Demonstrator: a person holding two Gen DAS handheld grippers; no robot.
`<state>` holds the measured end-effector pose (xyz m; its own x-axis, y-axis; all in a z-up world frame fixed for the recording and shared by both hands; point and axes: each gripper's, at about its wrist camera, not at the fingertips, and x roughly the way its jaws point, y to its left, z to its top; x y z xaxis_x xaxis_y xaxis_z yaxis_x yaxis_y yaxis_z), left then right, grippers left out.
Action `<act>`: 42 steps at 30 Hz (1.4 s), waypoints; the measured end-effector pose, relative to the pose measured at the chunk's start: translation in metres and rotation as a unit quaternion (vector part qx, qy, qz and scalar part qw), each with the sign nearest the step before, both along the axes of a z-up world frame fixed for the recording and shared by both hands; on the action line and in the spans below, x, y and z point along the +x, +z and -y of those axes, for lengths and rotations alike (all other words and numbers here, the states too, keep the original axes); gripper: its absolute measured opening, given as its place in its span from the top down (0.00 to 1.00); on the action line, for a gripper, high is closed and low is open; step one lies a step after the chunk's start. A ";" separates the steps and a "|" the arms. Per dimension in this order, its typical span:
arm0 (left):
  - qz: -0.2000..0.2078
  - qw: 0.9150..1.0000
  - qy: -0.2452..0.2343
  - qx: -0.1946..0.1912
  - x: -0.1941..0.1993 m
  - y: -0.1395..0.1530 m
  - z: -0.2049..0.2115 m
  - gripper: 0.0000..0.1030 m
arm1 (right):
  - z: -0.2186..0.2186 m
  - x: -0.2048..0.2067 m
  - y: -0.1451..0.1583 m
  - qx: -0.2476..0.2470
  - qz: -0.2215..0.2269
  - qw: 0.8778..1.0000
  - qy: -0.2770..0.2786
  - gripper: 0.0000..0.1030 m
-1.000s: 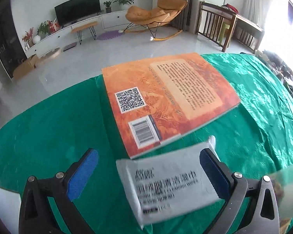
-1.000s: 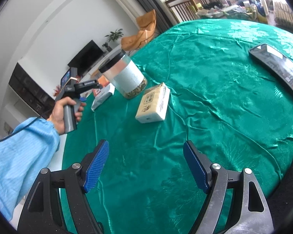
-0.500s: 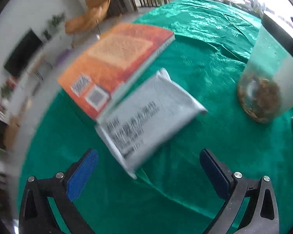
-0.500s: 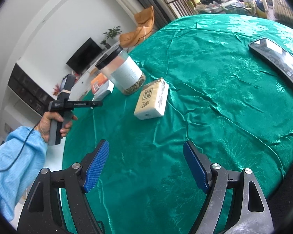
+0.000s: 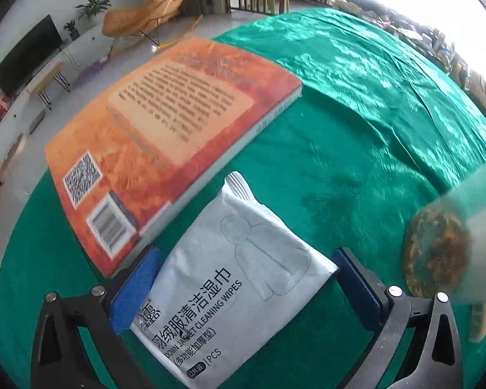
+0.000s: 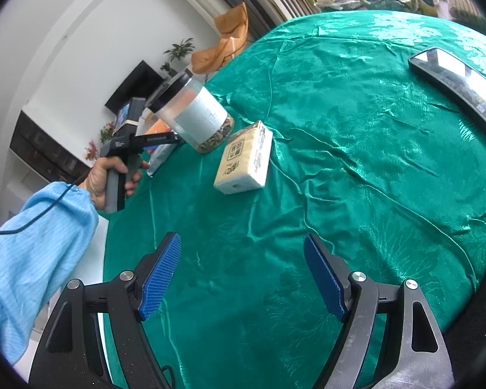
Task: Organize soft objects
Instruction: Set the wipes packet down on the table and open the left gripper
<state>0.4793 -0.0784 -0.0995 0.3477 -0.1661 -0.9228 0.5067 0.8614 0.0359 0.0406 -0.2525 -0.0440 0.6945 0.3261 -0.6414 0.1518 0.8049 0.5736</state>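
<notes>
A grey-white pack of wet wipes point(image 5: 230, 285) lies flat on the green tablecloth point(image 5: 340, 136), one edge against an orange book point(image 5: 165, 136). My left gripper point(image 5: 244, 254) points steeply down over the pack with its jaws wide. The pack lies between the blue pads point(image 5: 136, 288), which do not squeeze it. From the right wrist view, the left gripper point(image 6: 165, 137) is in a hand point(image 6: 103, 175) beside the jar point(image 6: 191, 110). A cream tissue pack point(image 6: 244, 162) lies near that jar. My right gripper point(image 6: 243, 241) hovers open over bare cloth, holding nothing.
A clear jar point(image 5: 437, 259) with dried bits at its bottom stands just right of the left gripper. A dark phone point(image 6: 460, 84) lies at the table's right side. A blue sleeve point(image 6: 32, 243) reaches in from the left. Beyond the table edge is open floor.
The left gripper swung and sank over the wipes pack, which now fills the space between its fingers. The right gripper barely moved.
</notes>
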 end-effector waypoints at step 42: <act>0.013 0.960 0.276 -0.041 -0.150 0.016 -0.045 0.00 | -0.009 -0.011 0.011 -0.037 0.024 0.999 0.003 0.21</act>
